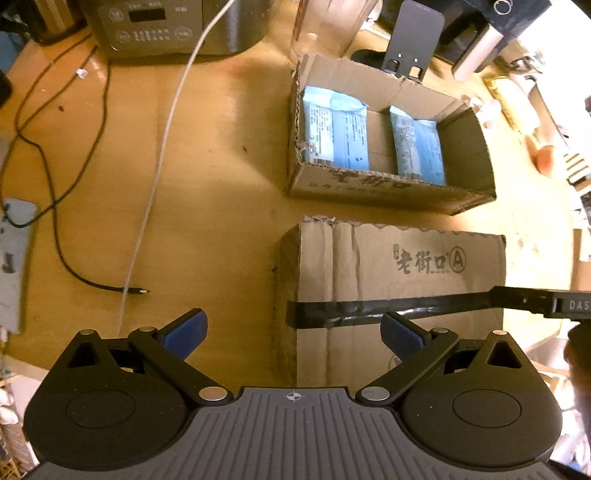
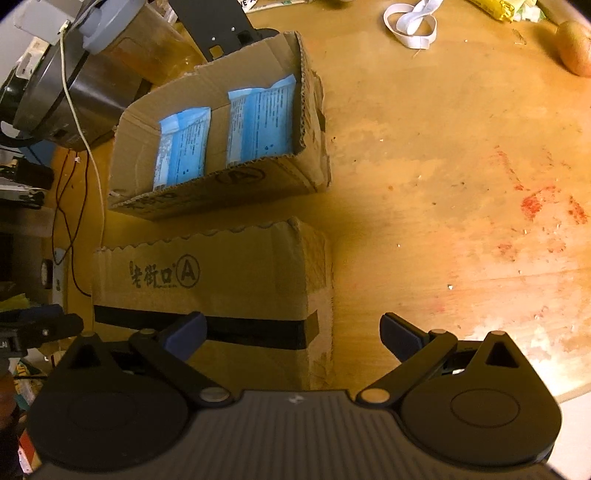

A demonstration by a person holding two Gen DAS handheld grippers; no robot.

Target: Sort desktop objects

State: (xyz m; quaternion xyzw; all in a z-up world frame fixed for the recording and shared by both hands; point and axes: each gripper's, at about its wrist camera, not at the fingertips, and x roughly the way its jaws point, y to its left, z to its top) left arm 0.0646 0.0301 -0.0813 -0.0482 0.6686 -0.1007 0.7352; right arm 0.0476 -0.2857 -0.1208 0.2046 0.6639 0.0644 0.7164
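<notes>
An open cardboard box (image 1: 369, 184) stands on the wooden table and holds two light blue packets (image 1: 336, 129) (image 1: 417, 147) side by side. It also shows in the right wrist view (image 2: 221, 184) with both packets (image 2: 183, 147) (image 2: 260, 122). In front of it lies a closed cardboard box with black tape (image 1: 399, 273) (image 2: 207, 273). My left gripper (image 1: 293, 332) is open and empty above the closed box's left edge. My right gripper (image 2: 293, 332) is open and empty above that box's right edge. Part of the right gripper (image 1: 546, 301) shows at the right of the left wrist view.
A silver appliance with a button panel (image 1: 159, 26) stands at the back left. A white cable (image 1: 166, 140) and a black cable (image 1: 74, 221) run over the table. A white elastic band (image 2: 412, 22) and a potato-like object (image 2: 576, 46) lie at the far right. A black stand (image 1: 410, 40) is behind the open box.
</notes>
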